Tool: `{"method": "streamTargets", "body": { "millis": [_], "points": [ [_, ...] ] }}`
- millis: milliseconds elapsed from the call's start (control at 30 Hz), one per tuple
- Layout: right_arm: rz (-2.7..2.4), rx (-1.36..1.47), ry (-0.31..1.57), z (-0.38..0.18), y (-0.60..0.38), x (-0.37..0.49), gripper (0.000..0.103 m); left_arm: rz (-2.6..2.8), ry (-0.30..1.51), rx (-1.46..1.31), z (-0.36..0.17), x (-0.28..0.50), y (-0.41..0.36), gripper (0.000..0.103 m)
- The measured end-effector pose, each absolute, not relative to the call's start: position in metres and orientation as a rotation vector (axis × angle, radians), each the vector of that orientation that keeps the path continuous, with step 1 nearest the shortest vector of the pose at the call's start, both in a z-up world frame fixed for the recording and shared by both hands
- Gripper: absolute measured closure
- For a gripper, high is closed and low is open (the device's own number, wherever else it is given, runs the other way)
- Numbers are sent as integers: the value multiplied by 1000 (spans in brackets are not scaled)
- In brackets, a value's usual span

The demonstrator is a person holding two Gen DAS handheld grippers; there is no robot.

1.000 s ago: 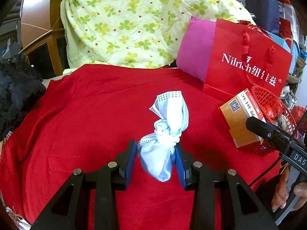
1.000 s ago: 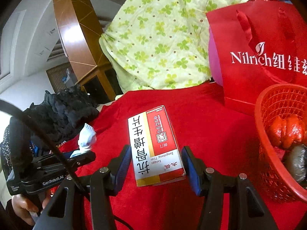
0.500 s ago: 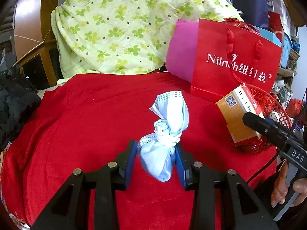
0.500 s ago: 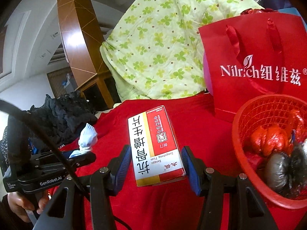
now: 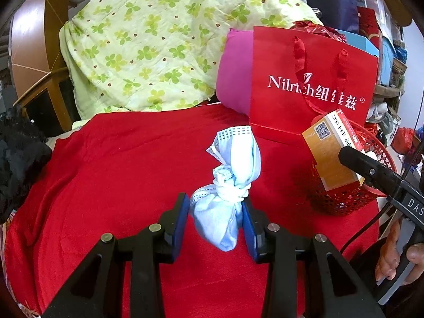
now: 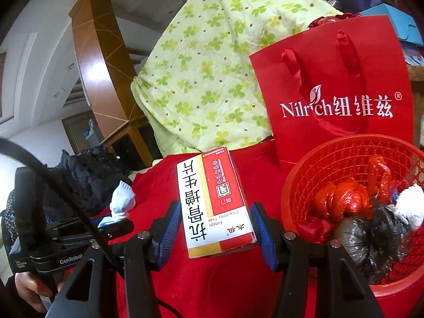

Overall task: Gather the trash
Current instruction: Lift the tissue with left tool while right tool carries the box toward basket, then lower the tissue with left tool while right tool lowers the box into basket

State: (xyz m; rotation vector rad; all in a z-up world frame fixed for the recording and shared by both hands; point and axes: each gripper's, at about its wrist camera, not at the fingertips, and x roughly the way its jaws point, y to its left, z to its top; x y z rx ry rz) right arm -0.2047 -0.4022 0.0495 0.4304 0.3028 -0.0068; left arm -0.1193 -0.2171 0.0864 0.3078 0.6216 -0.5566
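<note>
My left gripper [image 5: 216, 221] is shut on a knotted light-blue face mask [image 5: 230, 182], held above the red bedcover [image 5: 119, 175]. A red, white and gold medicine box [image 6: 214, 204] stands upright between the blue pads of my right gripper [image 6: 216, 228], which is shut on it. To the right of the box sits a red mesh basket [image 6: 318, 164] holding crumpled red, black and white bags. In the left wrist view the box [image 5: 330, 151] hangs just over the near rim of that basket [image 5: 341, 201]. The mask [image 6: 122, 198] and left gripper [image 6: 116, 224] show at the left of the right wrist view.
A red paper gift bag [image 5: 307, 84] stands behind the basket against a pink pillow [image 5: 233, 76]. A green clover quilt [image 5: 159, 42] is piled at the back. Black clothing [image 5: 18, 156] lies at the left edge. A hand [image 5: 397, 257] grips the right tool.
Both grippers have drifted right toward the basket, each keeping its load. The basket and gift bag now sit closer and fuller in both views.
</note>
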Motion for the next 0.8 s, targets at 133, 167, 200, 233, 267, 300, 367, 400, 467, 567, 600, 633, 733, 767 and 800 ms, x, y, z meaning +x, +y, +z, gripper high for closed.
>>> {"method": "streamTargets", "body": {
  "millis": [133, 167, 200, 233, 267, 300, 367, 400, 467, 567, 600, 633, 733, 767, 800],
  "points": [
    [-11, 433, 291, 51, -405, -208, 46, -560, 614, 318, 89, -123, -223, 62],
    [-12, 434, 287, 51, -406, -209, 46, -563, 613, 319, 89, -123, -224, 62],
    [-11, 435, 283, 51, -407, -211, 46, -566, 614, 319, 90, -124, -225, 62],
    [-12, 437, 280, 51, -408, -212, 46, -568, 614, 320, 90, -124, -226, 62],
    [-14, 439, 276, 51, -409, -213, 46, -568, 612, 324, 91, -125, -227, 62],
    [-15, 441, 274, 52, -410, -214, 46, -568, 608, 329, 91, -126, -228, 62],
    [-15, 446, 269, 52, -412, -216, 46, -573, 609, 331, 91, -127, -230, 62],
    [-18, 446, 265, 52, -413, -217, 46, -575, 610, 331, 92, -128, -231, 62],
    [-22, 447, 258, 52, -412, -223, 46, -577, 605, 338, 93, -129, -233, 62],
    [-29, 453, 250, 53, -416, -226, 46, -583, 603, 341, 94, -131, -237, 62],
    [-30, 456, 248, 53, -417, -227, 46, -584, 602, 343, 94, -132, -238, 62],
    [-32, 459, 246, 53, -418, -228, 46, -585, 599, 346, 94, -133, -239, 62],
    [-41, 466, 239, 53, -421, -233, 46, -592, 599, 353, 95, -136, -244, 62],
    [-43, 468, 237, 53, -423, -235, 46, -593, 597, 356, 95, -137, -245, 62],
    [-44, 470, 234, 53, -425, -236, 46, -595, 595, 359, 95, -136, -246, 62]
  ]
}}
